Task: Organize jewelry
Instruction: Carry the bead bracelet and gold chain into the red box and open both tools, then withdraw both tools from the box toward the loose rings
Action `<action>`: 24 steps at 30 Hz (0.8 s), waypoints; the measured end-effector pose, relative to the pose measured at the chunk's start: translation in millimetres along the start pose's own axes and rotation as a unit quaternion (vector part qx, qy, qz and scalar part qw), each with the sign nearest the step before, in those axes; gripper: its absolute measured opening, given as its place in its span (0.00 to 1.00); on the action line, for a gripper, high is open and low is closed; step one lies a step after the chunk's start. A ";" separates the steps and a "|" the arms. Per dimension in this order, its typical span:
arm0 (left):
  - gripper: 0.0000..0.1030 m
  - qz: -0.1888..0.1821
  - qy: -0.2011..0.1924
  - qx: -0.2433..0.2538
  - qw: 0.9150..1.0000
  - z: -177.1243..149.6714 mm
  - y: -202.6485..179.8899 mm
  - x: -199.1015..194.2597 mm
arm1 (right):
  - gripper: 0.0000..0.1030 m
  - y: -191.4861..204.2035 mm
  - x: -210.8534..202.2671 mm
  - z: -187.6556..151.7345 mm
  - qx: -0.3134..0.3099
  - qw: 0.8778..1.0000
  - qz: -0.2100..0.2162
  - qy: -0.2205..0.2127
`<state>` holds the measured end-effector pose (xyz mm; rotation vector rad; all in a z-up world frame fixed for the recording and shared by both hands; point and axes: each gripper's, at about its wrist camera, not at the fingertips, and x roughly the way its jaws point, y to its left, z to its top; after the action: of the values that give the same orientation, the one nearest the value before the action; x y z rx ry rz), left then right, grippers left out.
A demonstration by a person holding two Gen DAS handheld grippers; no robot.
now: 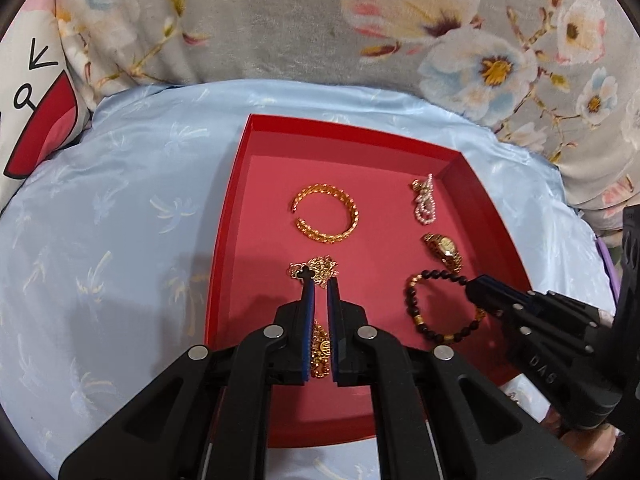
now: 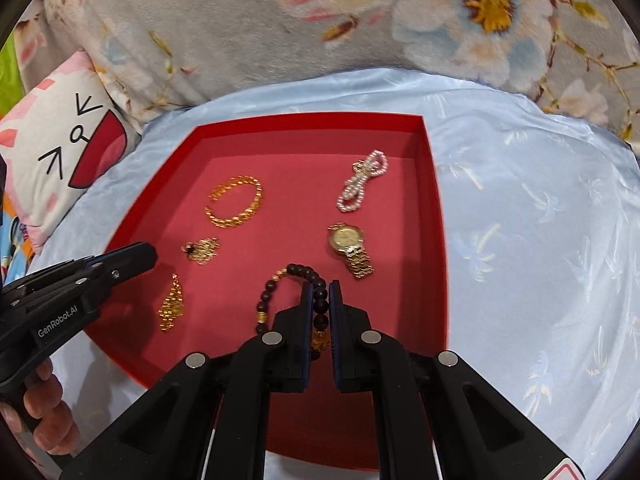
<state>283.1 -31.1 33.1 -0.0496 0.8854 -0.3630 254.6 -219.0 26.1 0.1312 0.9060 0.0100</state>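
Both tongs hang over the red tray (image 1: 234, 208), jaws narrowed nearly shut and gripping nothing. Under the left tongs (image 1: 321, 286) lies the gold necklace (image 1: 318, 270), with a gold chain (image 1: 322, 352) seen between its fingers. Ahead sits the gold bangle (image 1: 326, 214). The right tongs (image 2: 321, 286) hover over the dark bead bracelet (image 2: 296, 276); the watch (image 2: 351, 250) lies just ahead to the right, the pearls (image 2: 362, 182) beyond.
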 end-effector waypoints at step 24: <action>0.57 0.077 -0.086 0.021 0.993 -107.7 -6.2 -93.1 | 0.50 -9.1 -102.3 -120.6 0.031 0.998 -0.004 -0.054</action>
<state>145.3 5.2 35.4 0.0252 0.7054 -0.2291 96.3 -221.4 31.8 0.1844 0.7994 -0.0330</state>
